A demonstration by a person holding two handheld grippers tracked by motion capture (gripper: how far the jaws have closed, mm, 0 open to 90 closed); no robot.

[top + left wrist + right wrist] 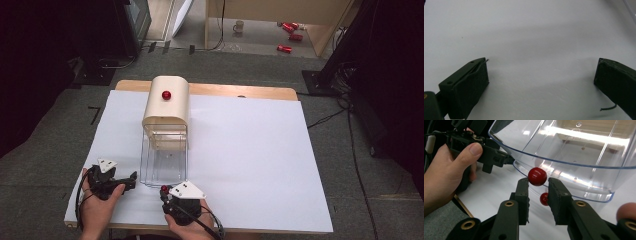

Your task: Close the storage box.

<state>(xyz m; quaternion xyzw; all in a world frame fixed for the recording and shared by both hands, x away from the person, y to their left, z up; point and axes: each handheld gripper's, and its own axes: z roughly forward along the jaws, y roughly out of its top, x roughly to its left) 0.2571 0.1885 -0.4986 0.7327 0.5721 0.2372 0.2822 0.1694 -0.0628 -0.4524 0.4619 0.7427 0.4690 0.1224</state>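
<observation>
Black, matte and blocky, the jaws of the right gripper (537, 185) pinch a glossy red ball (537, 176) between their tips; a second red sphere (544, 198) shows lower in the gap between them, and whether it is a separate ball or part of the same piece cannot be told. Brass-coloured rivets dot the jaw arms. Just beyond the ball curves the rounded lip of a clear plastic bin (564, 162), smooth and shiny, with light reflections across its floor.

From the high view, the right gripper (165, 192) sits near the front edge of the table (250, 150), held by the person's right hand (187, 227), with a grey 3-cornered plate on top. The ball (163, 188) sits at its tip, just in front of the bin (164, 160), which is rectangular and transparent. Behind the bin stands a cream-coloured cover (167, 102) with a rounded top, bearing a red knob (166, 95). The table top is a flat white sheet over a wooden board.

The left gripper (131, 178) lies near the front left corner of the table in the left hand (100, 205), pointing toward the bin. In its own view the left gripper (541, 75) has its 2 dark, fabric-like padded jaws spread wide over bare white surface, holding nothing.
</observation>
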